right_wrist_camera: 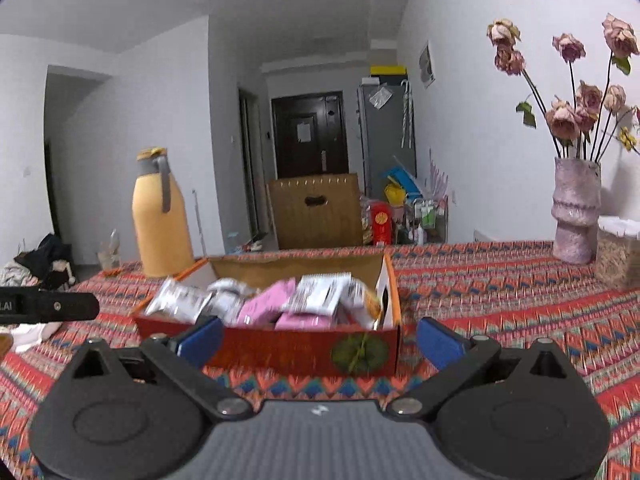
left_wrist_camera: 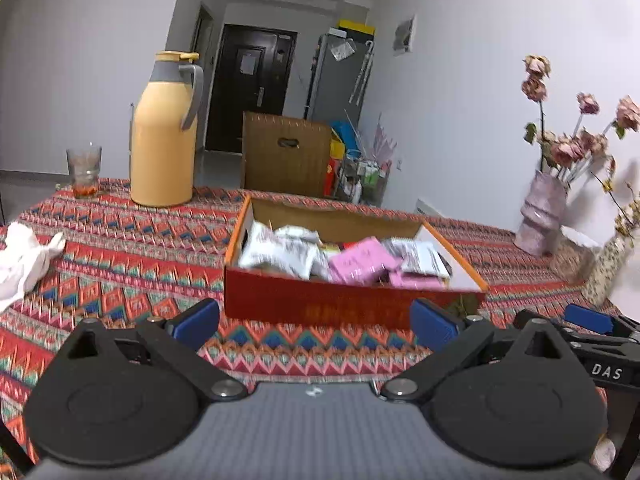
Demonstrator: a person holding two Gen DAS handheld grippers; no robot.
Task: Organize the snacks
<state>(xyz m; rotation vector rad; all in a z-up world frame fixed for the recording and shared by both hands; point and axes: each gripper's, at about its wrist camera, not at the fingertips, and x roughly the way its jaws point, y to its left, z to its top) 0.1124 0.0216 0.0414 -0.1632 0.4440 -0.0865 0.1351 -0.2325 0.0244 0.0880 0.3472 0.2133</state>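
Yellow thermos (left_wrist_camera: 166, 136) back left on patterned tablecloth (left_wrist_camera: 120, 248). Left gripper (left_wrist_camera: 316, 326) jaws spread, empty, just short of red snack box (left_wrist_camera: 352, 308); packets (left_wrist_camera: 360, 260) piled inside. Right gripper (right_wrist_camera: 320, 340) jaws also spread, empty, near box front. Vase (right_wrist_camera: 576, 212) far right.

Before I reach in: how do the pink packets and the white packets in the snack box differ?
The pink packets are plain pink with faint print and sit toward the box's middle and right; the white packets carry dark print and fill the left side, with one more at the right. The pink ones look flatter and boxier, the white ones crinkled. Both lie loose in the red box.
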